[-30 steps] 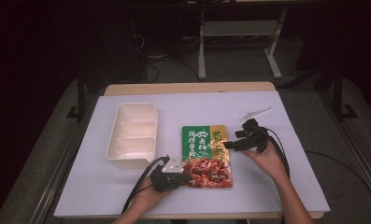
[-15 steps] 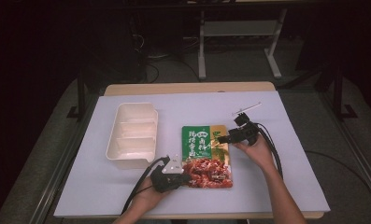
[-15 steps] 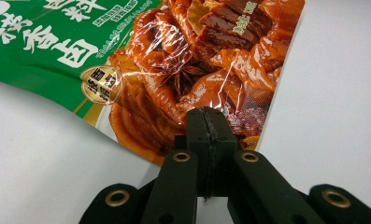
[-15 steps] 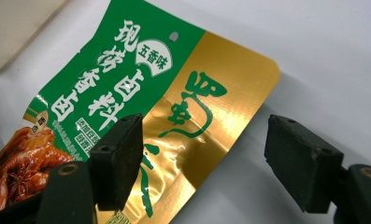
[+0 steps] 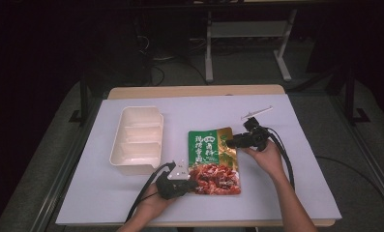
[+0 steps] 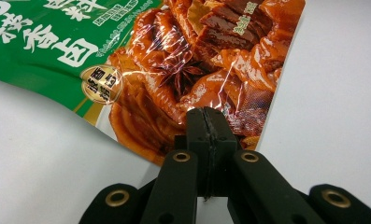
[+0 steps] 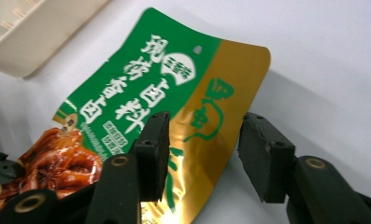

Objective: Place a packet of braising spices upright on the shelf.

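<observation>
Pouch: glossy green, gold and red printed foil seasoning pouch (image 5: 214, 161) lies flat at centre of the high view.
Left gripper (image 6: 205, 122): my jaws pressed together on the pouch's red lower edge.
Right gripper (image 7: 203, 144): my jaws apart, straddling the gold upper edge, not yet gripping.
Progress: one end pinned; second grasp and lifting remain, I judge.
Surroundings: cream plastic divided tray (image 5: 136, 140) left of centre; small white stick (image 5: 256, 113) upper right; neither obstructs.

the seasoning pouch (image 6: 174, 60) is glossy printed plastic film, its gold band (image 7: 220, 116) shiny like foil and its surface crinkled with glare. the compartment tray (image 5: 136, 140) looks like smooth, matt cream plastic, and the tabletop (image 5: 301, 159) has a matt, pale cover over a wooden edge (image 5: 194, 91).
</observation>
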`<action>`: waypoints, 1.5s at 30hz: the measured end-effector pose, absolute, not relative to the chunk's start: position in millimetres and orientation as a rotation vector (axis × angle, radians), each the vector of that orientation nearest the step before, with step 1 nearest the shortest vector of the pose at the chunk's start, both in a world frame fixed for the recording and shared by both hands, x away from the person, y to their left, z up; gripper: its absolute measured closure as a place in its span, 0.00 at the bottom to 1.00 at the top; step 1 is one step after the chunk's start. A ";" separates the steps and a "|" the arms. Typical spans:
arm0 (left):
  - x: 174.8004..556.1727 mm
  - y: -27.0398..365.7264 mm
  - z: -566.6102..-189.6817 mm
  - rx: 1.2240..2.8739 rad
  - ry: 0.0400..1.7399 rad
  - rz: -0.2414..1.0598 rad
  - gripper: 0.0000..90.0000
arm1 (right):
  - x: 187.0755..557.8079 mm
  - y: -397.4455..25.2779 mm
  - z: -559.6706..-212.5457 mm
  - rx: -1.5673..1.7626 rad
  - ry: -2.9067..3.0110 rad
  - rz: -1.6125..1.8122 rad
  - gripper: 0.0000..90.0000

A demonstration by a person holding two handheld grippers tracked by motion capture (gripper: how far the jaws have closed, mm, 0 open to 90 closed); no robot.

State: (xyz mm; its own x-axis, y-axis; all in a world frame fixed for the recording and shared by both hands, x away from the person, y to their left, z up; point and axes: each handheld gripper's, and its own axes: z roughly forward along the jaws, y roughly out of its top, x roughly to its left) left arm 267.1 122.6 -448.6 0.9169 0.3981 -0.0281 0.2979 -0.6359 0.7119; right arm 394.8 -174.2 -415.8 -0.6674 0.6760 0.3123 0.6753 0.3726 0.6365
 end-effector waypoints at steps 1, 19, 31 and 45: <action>266.8 122.6 -448.7 2.301 0.493 0.170 1.00 | 393.1 -172.8 -414.2 1.269 2.602 1.206 0.64; 266.1 122.3 -448.8 2.300 0.492 0.176 1.00 | 391.2 -162.8 -419.7 1.208 2.670 1.233 0.81; 266.0 122.2 -448.9 2.299 0.491 0.179 1.00 | 400.5 -165.8 -437.1 1.252 2.751 1.275 0.93; 266.3 122.3 -449.0 2.298 0.491 0.178 1.00 | 401.3 -156.1 -443.3 1.239 2.783 1.240 0.91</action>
